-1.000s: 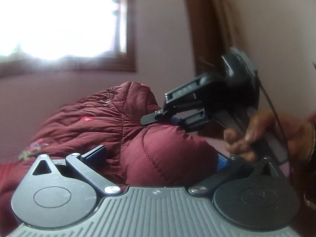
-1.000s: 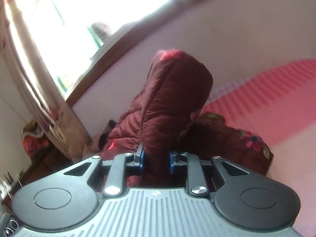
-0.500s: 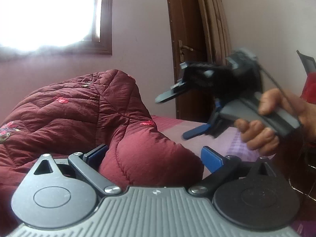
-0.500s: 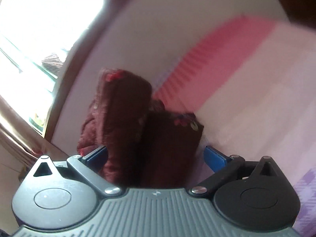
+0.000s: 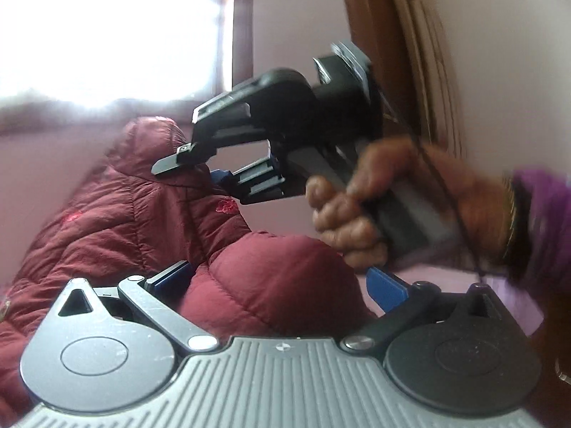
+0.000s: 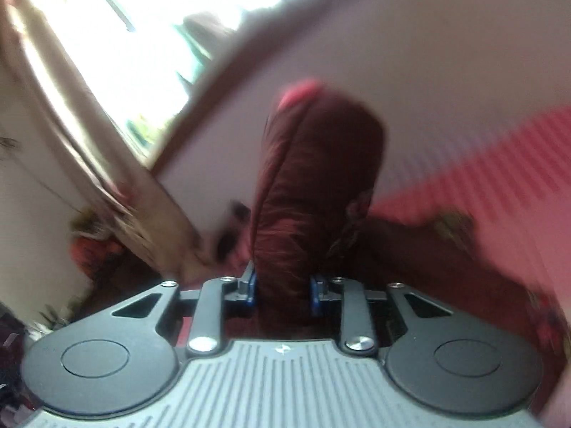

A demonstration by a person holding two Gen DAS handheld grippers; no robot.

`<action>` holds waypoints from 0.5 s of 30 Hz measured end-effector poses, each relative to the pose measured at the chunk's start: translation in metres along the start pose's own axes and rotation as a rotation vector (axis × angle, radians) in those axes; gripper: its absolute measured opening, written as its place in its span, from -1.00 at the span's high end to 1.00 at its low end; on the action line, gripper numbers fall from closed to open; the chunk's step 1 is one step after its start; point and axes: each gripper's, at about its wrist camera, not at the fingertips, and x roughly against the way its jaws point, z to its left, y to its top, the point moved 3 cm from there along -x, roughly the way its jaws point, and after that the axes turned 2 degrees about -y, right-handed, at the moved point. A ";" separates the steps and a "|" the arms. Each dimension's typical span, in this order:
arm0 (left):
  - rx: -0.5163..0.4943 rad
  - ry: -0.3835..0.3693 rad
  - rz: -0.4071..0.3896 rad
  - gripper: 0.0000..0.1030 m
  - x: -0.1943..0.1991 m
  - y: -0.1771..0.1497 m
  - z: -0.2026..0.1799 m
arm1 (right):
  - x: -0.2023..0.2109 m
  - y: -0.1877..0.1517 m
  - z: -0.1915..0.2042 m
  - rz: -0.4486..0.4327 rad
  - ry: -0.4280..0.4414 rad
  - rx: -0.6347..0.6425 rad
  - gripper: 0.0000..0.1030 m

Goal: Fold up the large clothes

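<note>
A maroon quilted jacket lies heaped on a pink bed below a bright window. The right claw is closing, its blue pads pinching a raised fold of the jacket. The left claw stands wide, a puffy fold bulging between its fingers, grip uncertain.

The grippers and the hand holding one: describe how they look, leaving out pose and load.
Each gripper has a ribbed grey body, two round black discs, silver-riveted link arms and blue finger pads. The right gripper is black, with a grey handle and thin black cable. The hand wears bangles and a purple sleeve.
</note>
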 end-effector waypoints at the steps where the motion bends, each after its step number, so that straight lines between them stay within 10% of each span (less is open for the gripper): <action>1: -0.003 -0.012 0.016 -0.96 -0.005 -0.001 -0.001 | -0.001 0.001 -0.009 -0.014 0.000 0.006 0.52; 6: 0.031 -0.138 0.103 -0.96 -0.018 -0.027 -0.016 | 0.013 -0.057 -0.105 -0.030 0.004 -0.249 0.52; 11: -0.055 -0.155 0.090 -0.98 -0.009 -0.037 -0.030 | 0.058 -0.071 -0.106 -0.081 0.030 -0.294 0.33; 15: -0.004 -0.138 0.082 -0.98 -0.002 -0.038 -0.021 | 0.121 -0.067 -0.111 -0.118 -0.168 -0.298 -0.63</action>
